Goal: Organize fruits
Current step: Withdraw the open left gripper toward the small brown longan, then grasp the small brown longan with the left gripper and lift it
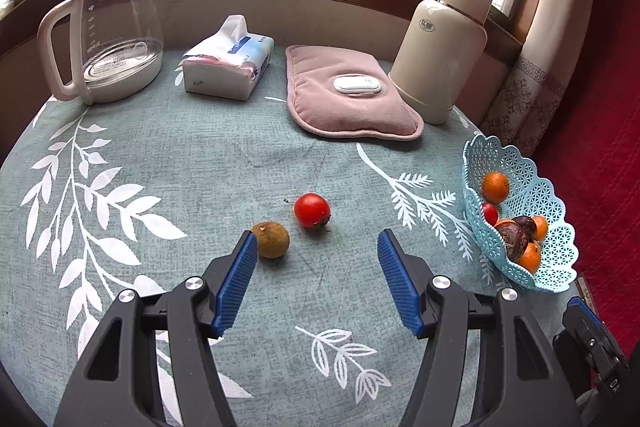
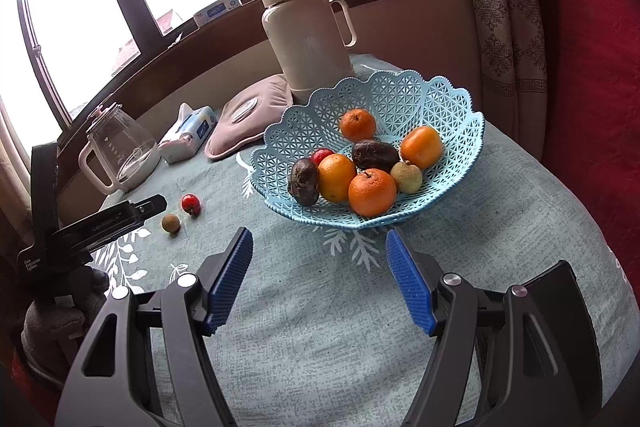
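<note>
Left gripper (image 1: 316,255) is sitting nearest the lens, blue pads (image 1: 236,283) standing wide apart with nothing between them, hovering over the teal leaf-print tablecloth (image 1: 200,167). Just beyond the left pad's tip, a small brown fruit (image 1: 272,239) is lying on the cloth, close beside that pad but outside the gap. A red tomato (image 1: 312,210) is resting a little farther off and slightly right, near the brown fruit, roughly in line with the open gap. Open cloth is lying all around these two; the left half of the table is bare out to its rounded edge. Along the far edge, a glass kettle (image 1: 116,35), tissue pack (image 1: 228,61), pink pad (image 1: 348,95) and cream thermos (image 1: 444,47) are lining up below the window sill. The blue lattice basket (image 1: 556,227) is sitting at the right edge of the table, well apart from the two loose fruits, holding oranges (image 2: 372,191), dark fruits (image 2: 304,181), a red one and a pale one. Right gripper (image 2: 319,255) is hovering just near of the basket rim (image 2: 320,219), jaws wide and empty, bare cloth beneath them. In the right wrist view, the left tool's body is showing at the left, held by a gloved hand (image 2: 52,315).
</note>
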Demonstrator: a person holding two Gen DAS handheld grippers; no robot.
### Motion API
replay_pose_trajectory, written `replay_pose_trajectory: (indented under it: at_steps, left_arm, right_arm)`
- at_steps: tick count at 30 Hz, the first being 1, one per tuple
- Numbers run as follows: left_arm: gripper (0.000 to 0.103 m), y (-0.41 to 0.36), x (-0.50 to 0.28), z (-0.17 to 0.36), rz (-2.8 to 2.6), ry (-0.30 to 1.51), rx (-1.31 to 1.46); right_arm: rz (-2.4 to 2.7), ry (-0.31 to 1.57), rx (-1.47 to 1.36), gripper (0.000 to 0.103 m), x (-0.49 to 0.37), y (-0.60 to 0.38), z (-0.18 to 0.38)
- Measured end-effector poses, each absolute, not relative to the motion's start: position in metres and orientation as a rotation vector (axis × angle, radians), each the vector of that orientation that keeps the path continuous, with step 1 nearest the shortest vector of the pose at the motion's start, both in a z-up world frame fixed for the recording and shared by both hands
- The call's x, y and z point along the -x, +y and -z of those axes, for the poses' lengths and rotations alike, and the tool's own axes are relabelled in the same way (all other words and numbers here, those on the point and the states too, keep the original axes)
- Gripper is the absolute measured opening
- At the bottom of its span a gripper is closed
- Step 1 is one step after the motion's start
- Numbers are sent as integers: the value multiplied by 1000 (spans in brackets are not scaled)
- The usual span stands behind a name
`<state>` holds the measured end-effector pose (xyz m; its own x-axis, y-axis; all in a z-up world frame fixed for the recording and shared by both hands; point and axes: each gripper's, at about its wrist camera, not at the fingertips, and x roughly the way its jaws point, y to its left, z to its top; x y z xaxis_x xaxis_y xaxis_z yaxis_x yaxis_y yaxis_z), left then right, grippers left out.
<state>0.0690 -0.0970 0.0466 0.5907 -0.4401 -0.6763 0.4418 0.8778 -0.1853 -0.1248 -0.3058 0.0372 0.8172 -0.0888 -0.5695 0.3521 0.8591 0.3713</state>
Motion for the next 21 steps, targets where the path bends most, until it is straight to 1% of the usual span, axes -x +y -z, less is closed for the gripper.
replay_pose_trajectory:
  at_steps: [13, 14, 15, 21]
  left_arm:
    - [61, -83, -84, -27, 469, 821, -6]
    - [59, -83, -86, -26, 467, 826, -8]
    - [54, -84, -88, -24, 469, 833, -10]
    - [46, -88, -99, -15, 481, 862, -19]
  right_arm:
    - [198, 613, -465, 71, 113, -287, -32]
    - [193, 618, -462, 71, 112, -286, -32]
    - [189, 622, -459, 71, 111, -284, -32]
    - [166, 644, -442, 71, 104, -273, -30]
